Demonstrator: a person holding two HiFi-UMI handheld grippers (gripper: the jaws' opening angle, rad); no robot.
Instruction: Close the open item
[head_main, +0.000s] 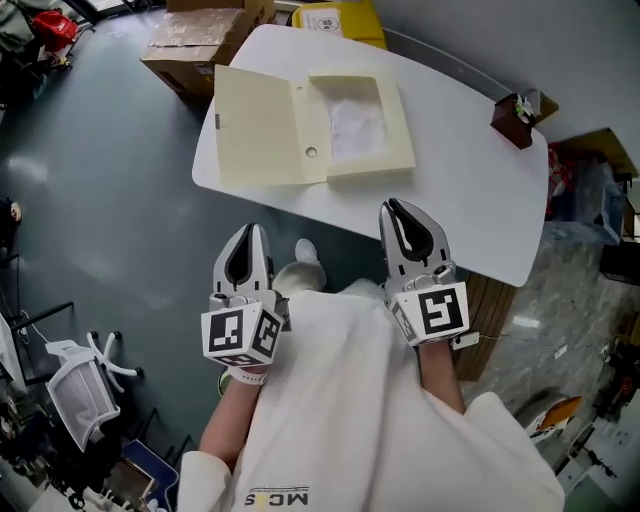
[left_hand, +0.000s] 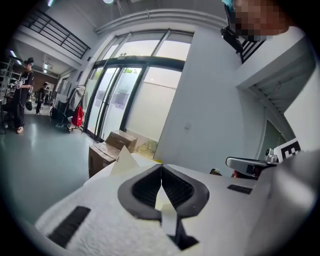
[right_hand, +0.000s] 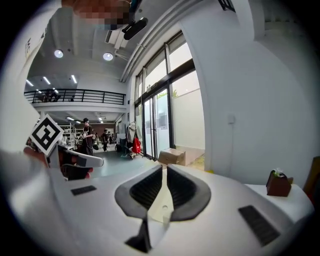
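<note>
A flat cream box (head_main: 310, 125) lies open on the white table (head_main: 470, 190). Its lid flap (head_main: 255, 125) is spread to the left, and the tray (head_main: 355, 125) on the right holds white paper. My left gripper (head_main: 254, 230) is shut and empty, just short of the table's near edge and below the lid flap. The right gripper (head_main: 392, 205) is also shut and empty, with its tips at the near edge below the tray. In the left gripper view the shut jaws point at a corner of the flap (left_hand: 124, 161). The right gripper view shows the cream box (right_hand: 163, 202) behind the jaws.
A brown cardboard carton (head_main: 200, 40) stands on the floor beyond the table's far left, with a yellow item (head_main: 340, 18) behind the table. A small dark brown holder (head_main: 516, 120) sits near the table's right end. A white chair (head_main: 75, 375) is at lower left. People stand far off.
</note>
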